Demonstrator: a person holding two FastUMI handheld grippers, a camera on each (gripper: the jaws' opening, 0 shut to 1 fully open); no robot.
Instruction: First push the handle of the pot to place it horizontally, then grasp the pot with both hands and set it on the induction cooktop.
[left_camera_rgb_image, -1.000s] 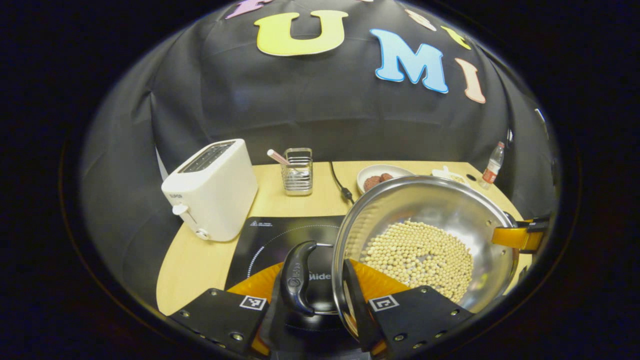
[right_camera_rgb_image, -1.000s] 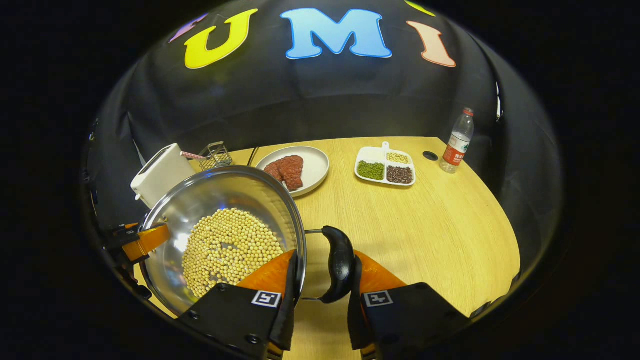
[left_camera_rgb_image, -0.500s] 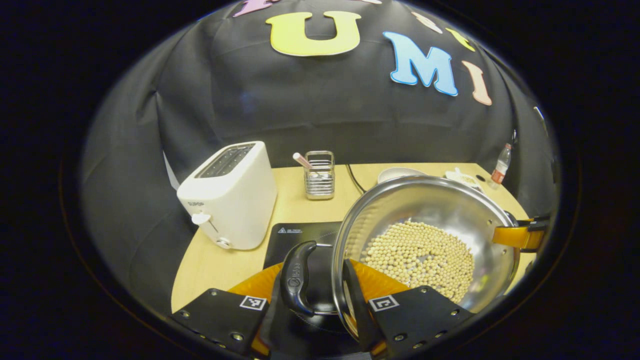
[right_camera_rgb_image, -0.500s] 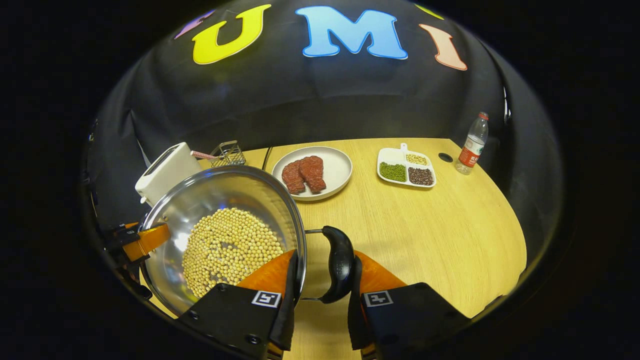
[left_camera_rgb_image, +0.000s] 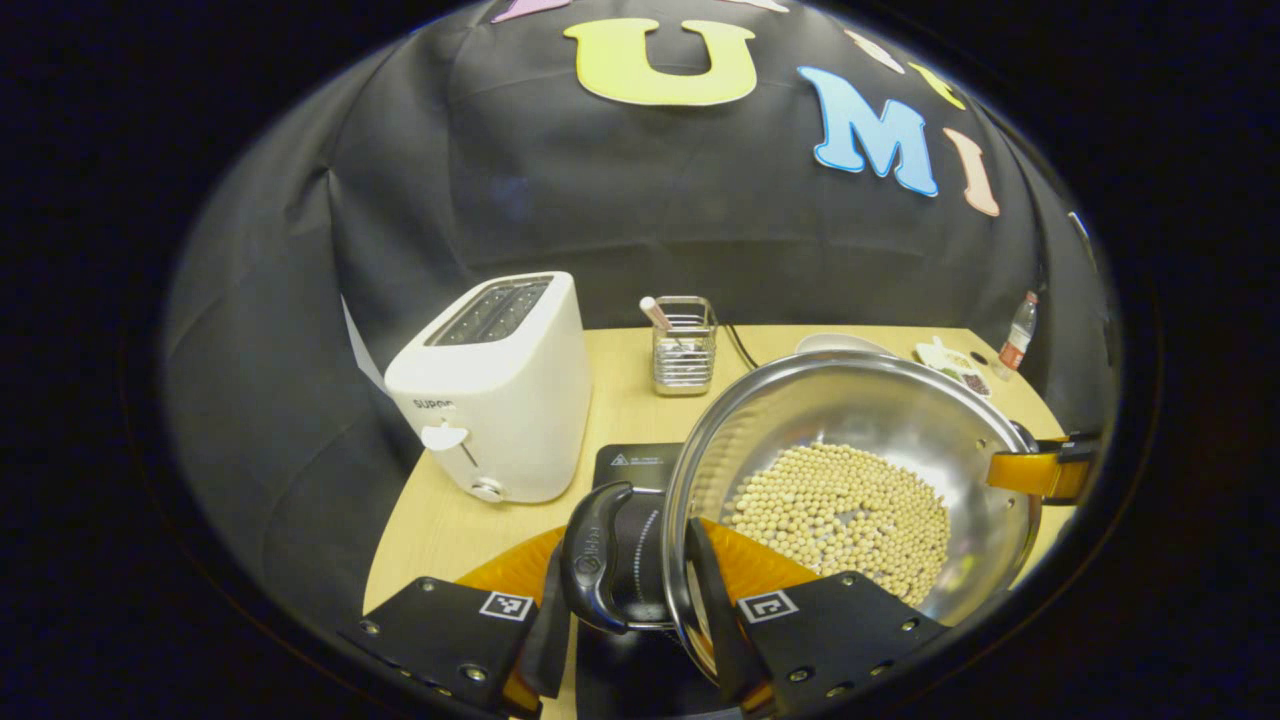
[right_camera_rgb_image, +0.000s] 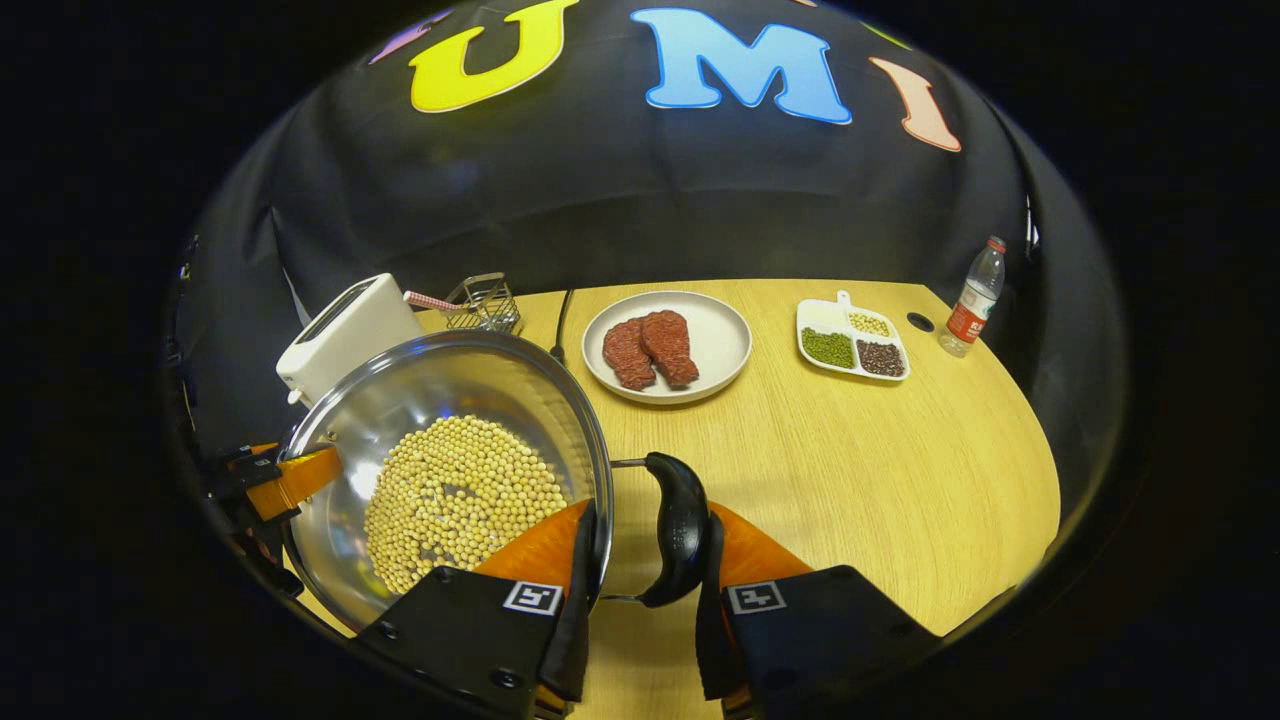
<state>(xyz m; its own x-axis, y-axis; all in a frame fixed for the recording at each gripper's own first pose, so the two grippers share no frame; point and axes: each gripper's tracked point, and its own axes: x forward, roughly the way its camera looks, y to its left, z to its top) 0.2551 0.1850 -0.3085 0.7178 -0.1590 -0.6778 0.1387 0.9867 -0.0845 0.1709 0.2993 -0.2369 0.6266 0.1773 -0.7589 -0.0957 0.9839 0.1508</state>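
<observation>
Two tools carry the round stainless-steel pot (left_camera_rgb_image: 850, 480) of pale yellow beans (left_camera_rgb_image: 840, 510) between them, and over the last second the background has slid behind it while the grips look unchanged. At the left of the left gripper view the white toaster (left_camera_rgb_image: 495, 385) has drifted toward the middle and grown, the wire utensil rack (left_camera_rgb_image: 683, 345) beside it has followed, and the black induction cooktop (left_camera_rgb_image: 630, 462) now lies low in the centre, partly hidden under the pot; I judge the pot is being carried leftward to the cooktop and is nearly over it. The left tool (left_camera_rgb_image: 640, 590) is clamped across the pot's black side handle (left_camera_rgb_image: 592, 555) and rim. In the right gripper view the pot sits lower left, the right tool (right_camera_rgb_image: 645, 575) closed on the opposite black handle (right_camera_rgb_image: 680, 530) and rim. Further right on the wooden desk (right_camera_rgb_image: 880, 480), the white plate of red meat (right_camera_rgb_image: 668, 345), the divided bean dish (right_camera_rgb_image: 852, 340) and the plastic bottle (right_camera_rgb_image: 975, 298) have all shifted rightward.
</observation>
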